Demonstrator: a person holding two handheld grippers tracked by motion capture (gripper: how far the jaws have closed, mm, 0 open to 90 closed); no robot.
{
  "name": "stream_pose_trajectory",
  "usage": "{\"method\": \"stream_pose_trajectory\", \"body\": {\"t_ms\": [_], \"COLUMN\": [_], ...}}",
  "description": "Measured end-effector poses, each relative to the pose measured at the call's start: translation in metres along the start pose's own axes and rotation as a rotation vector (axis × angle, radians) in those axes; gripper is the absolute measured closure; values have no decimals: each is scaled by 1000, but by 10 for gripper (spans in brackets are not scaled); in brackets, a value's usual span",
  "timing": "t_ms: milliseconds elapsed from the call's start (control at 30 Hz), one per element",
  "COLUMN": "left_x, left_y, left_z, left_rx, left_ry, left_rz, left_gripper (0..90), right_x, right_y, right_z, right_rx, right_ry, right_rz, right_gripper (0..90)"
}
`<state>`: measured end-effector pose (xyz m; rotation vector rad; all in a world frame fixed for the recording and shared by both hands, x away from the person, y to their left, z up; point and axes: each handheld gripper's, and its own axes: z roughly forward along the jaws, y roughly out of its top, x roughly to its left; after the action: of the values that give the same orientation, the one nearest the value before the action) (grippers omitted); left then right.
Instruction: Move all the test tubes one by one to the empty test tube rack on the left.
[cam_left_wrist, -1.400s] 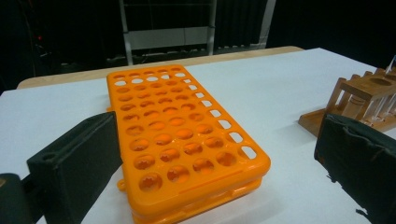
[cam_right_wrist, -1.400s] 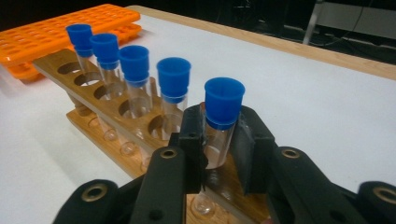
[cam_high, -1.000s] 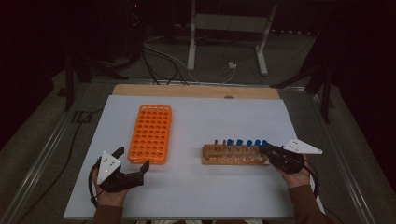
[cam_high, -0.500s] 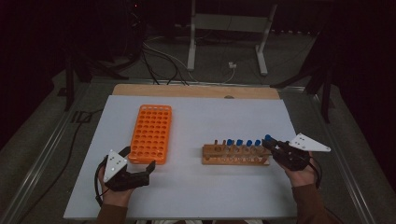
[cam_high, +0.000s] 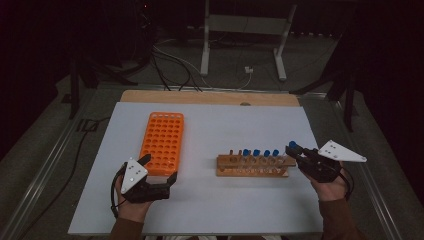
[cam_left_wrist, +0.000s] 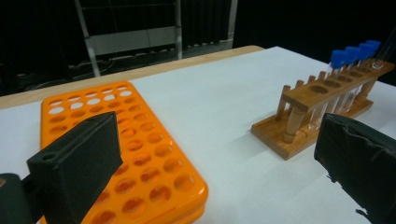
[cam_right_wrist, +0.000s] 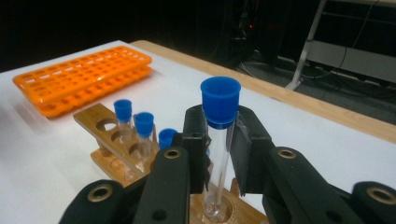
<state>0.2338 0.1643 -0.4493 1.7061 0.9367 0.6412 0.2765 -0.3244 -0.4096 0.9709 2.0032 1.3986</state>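
1. While its lower end stands in the end hole of the wooden rack (cam_right_wrist: 100, 122), the test tube (cam_right_wrist: 219, 154) with the blue cap (cam_right_wrist: 220, 101) is upright between the pads of the right gripper (cam_right_wrist: 219, 149), which are closed on its glass just under the cap.
2. From above, the right gripper (cam_high: 300, 154) sits at the right end of the wooden rack (cam_high: 252, 166), with the blue cap (cam_high: 293, 145) at its tip.
3. Other blue-capped tubes (cam_high: 256, 153) stand in the rack's back row.
4. Left of the rack, well apart from it, lies the orange tray (cam_high: 162, 142), its holes empty.
5. At the tray's near end, the left gripper (cam_high: 159, 170) has its jaws wide apart with nothing between them.
6. Everything rests on the white table (cam_high: 220, 125).
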Motion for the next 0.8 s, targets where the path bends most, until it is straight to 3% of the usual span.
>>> {"method": "stream_pose_trajectory", "body": {"t_ms": [333,800], "left_x": [-13,-35], "left_y": [13,20], "left_z": [14,36], "left_rx": [-24,-18], "left_ry": [-58,-131], "left_rz": [-4,18], "left_gripper": [16,15], "right_x": [14,26], "right_y": [8,7], "right_z": [0,13], "right_rx": [4,2], "right_ry": [40,137], "right_rz": [-27,16], "right_gripper": [766,766]}}
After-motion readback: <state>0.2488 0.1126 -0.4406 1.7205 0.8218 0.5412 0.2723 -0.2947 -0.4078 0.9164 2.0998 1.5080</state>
